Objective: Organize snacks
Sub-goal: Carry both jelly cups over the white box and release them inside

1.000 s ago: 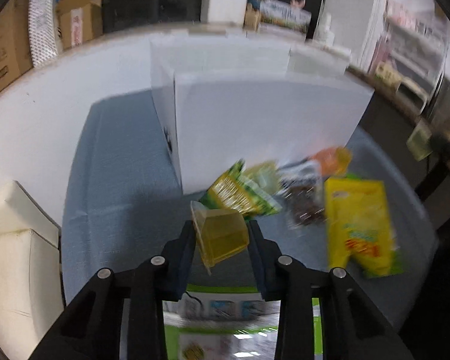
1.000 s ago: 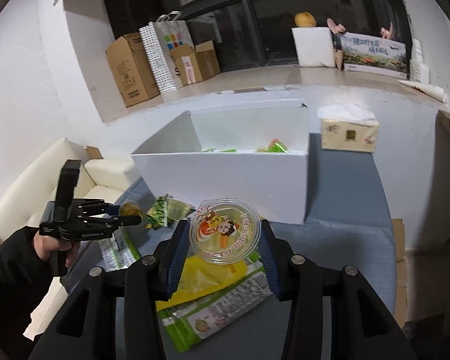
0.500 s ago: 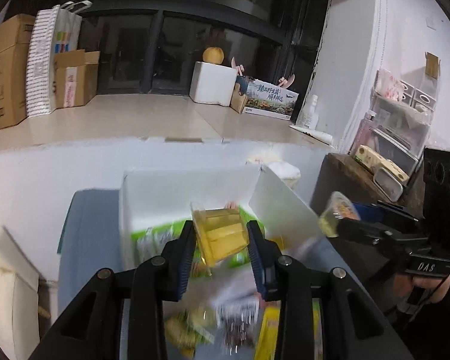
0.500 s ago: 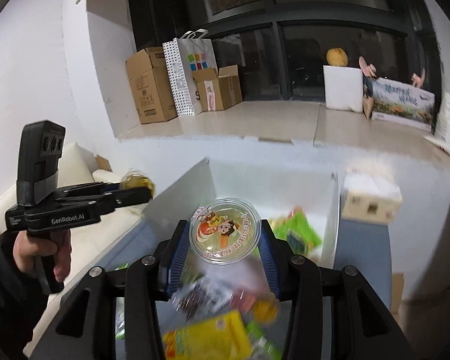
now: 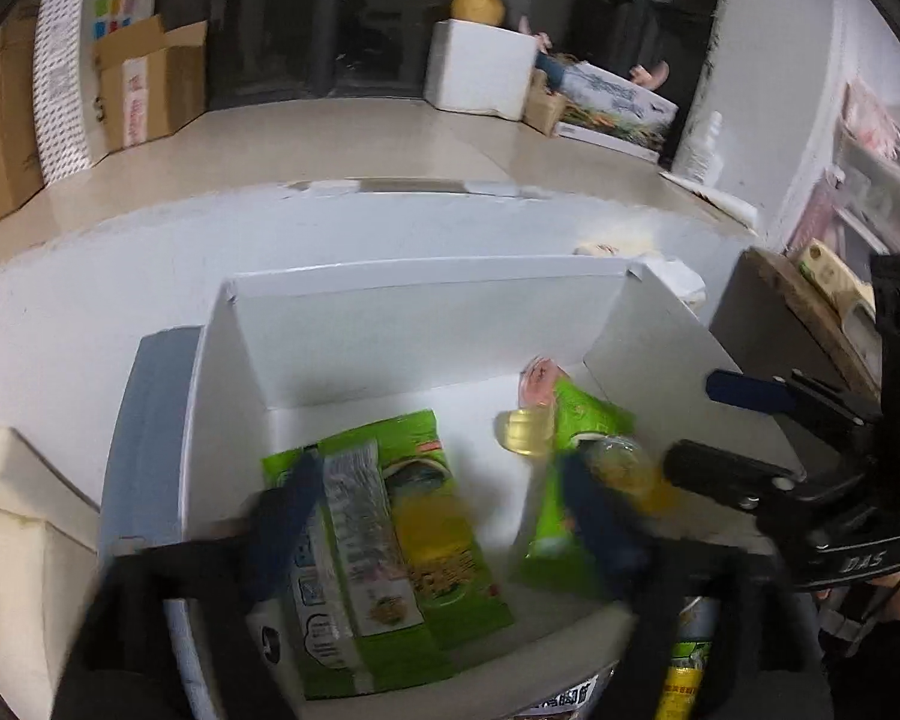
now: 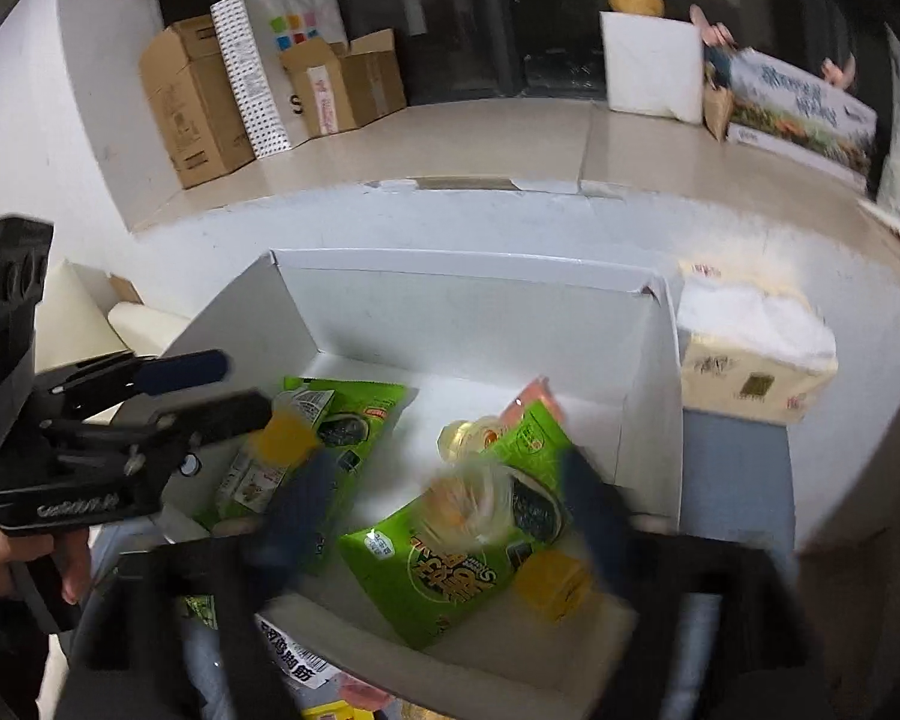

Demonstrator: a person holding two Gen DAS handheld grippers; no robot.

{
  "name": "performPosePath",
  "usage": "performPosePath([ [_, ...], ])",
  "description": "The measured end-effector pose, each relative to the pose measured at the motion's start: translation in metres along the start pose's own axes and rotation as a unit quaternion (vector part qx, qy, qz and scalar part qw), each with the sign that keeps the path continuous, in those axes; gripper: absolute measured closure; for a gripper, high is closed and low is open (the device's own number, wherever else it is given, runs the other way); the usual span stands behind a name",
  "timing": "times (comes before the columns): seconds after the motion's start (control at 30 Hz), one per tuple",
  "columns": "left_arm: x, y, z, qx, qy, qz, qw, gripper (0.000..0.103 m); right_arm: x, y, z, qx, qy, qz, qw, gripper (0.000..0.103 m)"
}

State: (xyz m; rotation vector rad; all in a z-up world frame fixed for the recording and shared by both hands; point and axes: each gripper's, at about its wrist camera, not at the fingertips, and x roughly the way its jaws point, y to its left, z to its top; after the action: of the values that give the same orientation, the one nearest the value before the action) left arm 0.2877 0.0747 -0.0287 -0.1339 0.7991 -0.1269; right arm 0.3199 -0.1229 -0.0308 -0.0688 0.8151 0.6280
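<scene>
Left wrist view, white box (image 5: 390, 324) being hovered over by both grippers, green snack packets (image 5: 390, 540) lying inside it, left gripper (image 5: 444, 516) and right gripper (image 6: 444, 510) jaws just opened wide with nothing pressed, yellow jelly cup (image 6: 555, 585) and round jelly cup (image 6: 468, 501) seen blurred inside the box.

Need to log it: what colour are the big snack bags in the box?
Bright green bags, clearest in the left wrist view.

Left gripper (image 5: 444, 516): held tilted downward, jaws spread wide, having just been opening; nothing is pressed between the blurred fingers (image 5: 288, 516).
Right gripper (image 6: 450, 516): tilted downward likewise, jaws just opened wide, nothing gripped.
Left hand (image 6: 24, 558): wrapped around the handle.
</scene>
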Motion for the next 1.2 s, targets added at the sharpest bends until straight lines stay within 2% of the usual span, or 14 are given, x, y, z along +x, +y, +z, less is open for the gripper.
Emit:
performPosePath([
  [0.1,-0.004,0.004,-0.002,-0.003,-0.003,0.002,1.0,0.006,-0.006,-0.003,0.0,0.007,-0.007,0.004,1.0,0.011],
  [0.23,-0.013,0.002,-0.002,0.004,-0.01,0.004,0.9999,0.001,-0.018,-0.004,0.002,0.015,-0.02,0.008,1.0,0.001],
  [0.33,-0.025,0.001,-0.003,0.01,-0.014,0.003,0.9998,0.0,-0.034,0.002,0.004,0.011,-0.044,0.012,0.999,0.0],
  [0.5,-0.069,0.003,-0.018,0.018,-0.037,0.006,0.9991,0.0,-0.076,0.016,0.001,0.002,-0.081,0.031,0.996,0.0],
  [0.63,-0.112,0.008,-0.049,0.02,-0.059,0.01,0.998,0.0,-0.116,0.028,-0.023,-0.006,-0.11,0.06,0.992,0.0],
  [0.73,-0.134,0.014,-0.082,0.009,-0.061,0.014,0.998,0.0,-0.133,0.037,-0.05,-0.003,-0.111,0.079,0.991,0.0],
  [0.93,-0.135,0.028,-0.151,-0.04,-0.012,0.044,0.9981,0.0,-0.142,0.052,-0.11,0.004,-0.105,0.068,0.992,0.0],
  [1.03,-0.132,0.03,-0.176,-0.04,0.004,0.044,0.9982,0.0,-0.137,0.053,-0.127,0.012,-0.098,0.091,0.991,0.0],
  [1.13,-0.13,0.031,-0.192,-0.033,0.02,0.053,0.9978,0.0,-0.133,0.054,-0.137,0.009,-0.08,0.079,0.994,0.0],
  [1.2,-0.13,0.034,-0.201,-0.045,0.026,0.053,0.9972,0.0,-0.128,0.052,-0.143,0.007,-0.063,0.039,0.997,0.0],
])
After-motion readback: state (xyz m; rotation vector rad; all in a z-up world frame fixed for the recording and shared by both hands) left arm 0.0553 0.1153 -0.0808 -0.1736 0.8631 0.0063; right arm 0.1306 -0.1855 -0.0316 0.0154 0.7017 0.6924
